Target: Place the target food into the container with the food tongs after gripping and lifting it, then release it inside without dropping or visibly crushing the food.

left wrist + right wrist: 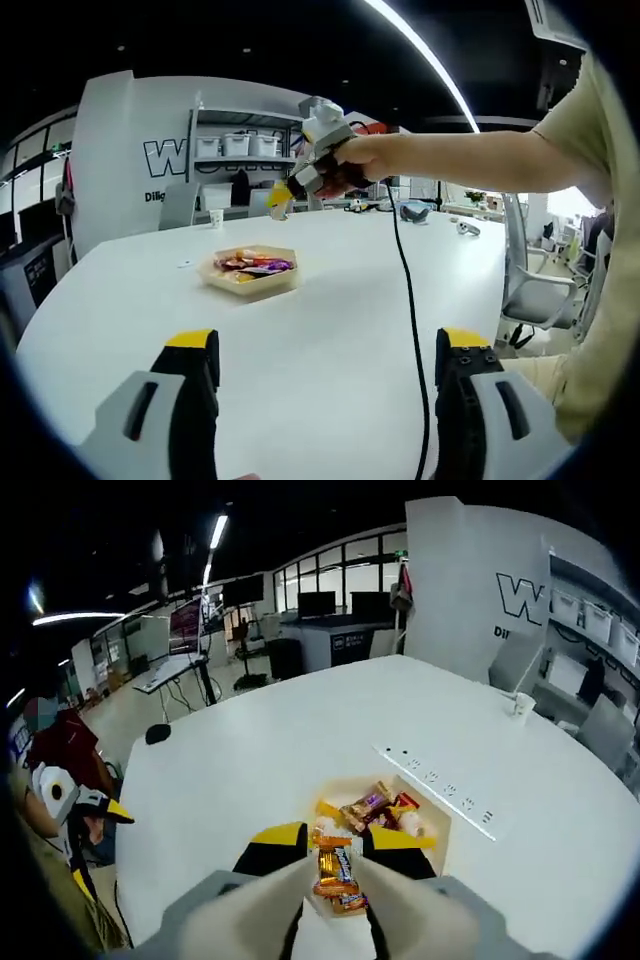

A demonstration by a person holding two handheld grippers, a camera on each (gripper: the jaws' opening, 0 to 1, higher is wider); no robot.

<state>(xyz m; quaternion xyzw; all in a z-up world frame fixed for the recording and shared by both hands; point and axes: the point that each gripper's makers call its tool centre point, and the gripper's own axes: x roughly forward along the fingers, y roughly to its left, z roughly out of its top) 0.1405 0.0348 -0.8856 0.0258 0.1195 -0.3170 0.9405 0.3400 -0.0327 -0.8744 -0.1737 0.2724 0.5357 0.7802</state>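
An orange-wrapped snack bar (334, 873) sits between the yellow-tipped jaws of my right gripper (338, 838), which is shut on it. Just beyond and below it lies a shallow beige container (436, 823) with several wrapped snacks. In the left gripper view the same container (213, 275) rests on the white table (350, 330), and the right gripper (281, 194), held in a person's hand, hovers above it. My left gripper (328, 345) stands wide open over bare table, nearer than the container, with nothing between its jaws.
A black cable (410, 300) hangs from the right gripper down across the table. A row of sockets (435, 780) is set in the tabletop past the container. A paper cup (519, 706) stands far off, a grey chair (540, 295) at the table's side.
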